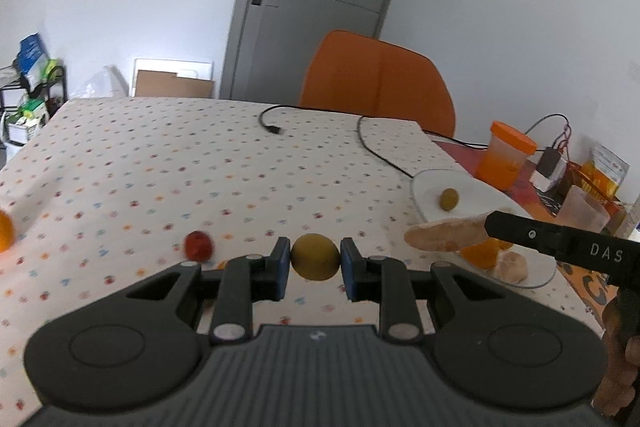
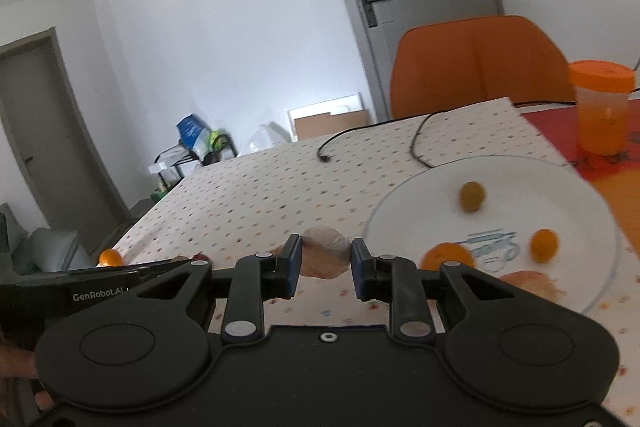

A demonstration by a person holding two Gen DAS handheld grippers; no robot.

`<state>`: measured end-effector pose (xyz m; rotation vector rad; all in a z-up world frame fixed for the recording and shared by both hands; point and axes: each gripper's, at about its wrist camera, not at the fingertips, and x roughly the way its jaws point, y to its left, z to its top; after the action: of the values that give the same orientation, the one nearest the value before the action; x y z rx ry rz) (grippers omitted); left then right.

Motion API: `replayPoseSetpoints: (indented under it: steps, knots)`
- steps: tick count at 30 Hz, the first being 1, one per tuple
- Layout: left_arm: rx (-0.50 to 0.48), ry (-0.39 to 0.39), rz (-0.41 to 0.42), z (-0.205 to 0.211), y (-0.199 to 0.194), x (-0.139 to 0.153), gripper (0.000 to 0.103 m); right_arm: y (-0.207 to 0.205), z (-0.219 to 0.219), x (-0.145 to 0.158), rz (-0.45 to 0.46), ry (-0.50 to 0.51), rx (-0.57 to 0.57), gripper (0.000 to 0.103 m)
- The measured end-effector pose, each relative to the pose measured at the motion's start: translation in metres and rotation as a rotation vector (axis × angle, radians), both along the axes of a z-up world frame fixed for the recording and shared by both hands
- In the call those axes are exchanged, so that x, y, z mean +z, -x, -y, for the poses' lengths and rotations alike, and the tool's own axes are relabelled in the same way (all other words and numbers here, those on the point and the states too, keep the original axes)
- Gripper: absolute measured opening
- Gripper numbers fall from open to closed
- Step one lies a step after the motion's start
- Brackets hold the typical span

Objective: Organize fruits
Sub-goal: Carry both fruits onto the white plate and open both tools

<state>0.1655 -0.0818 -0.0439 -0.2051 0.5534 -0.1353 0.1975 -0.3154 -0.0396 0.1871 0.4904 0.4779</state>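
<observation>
Tongs of the left hand (image 1: 315, 263) are clamping a yellow-green fruit (image 1: 315, 257) between their blue pads, lifting it clear of the table (image 1: 180, 163) so that it can presumably be carried toward the plate (image 2: 500, 171). Right tongs (image 2: 326, 259) are gripping a pale peach (image 2: 325, 253) just beside the plate's near-left rim, apparently for the same delivery. Already lying on the plate are a small green fruit (image 2: 472, 195), two oranges (image 2: 543, 245) and another pale fruit (image 2: 534, 283), suggesting the plate is serving as the collection point. Well left of the plate, a red fruit (image 1: 198, 245) and an orange (image 1: 5, 230) are waiting on the table.
</observation>
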Motion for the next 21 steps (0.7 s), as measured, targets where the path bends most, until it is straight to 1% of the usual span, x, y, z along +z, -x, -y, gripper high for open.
replayPoseSetpoints:
  steps: [12, 21]
  knots:
    - [-0.079, -0.029, 0.023, 0.039, -0.019, 0.01, 0.025, 0.0, 0.046, 0.006, 0.03, -0.017, -0.103, 0.024]
    - [-0.138, -0.046, 0.024, 0.069, -0.031, 0.011, 0.025, 0.002, 0.081, 0.0, 0.02, -0.036, -0.186, 0.024]
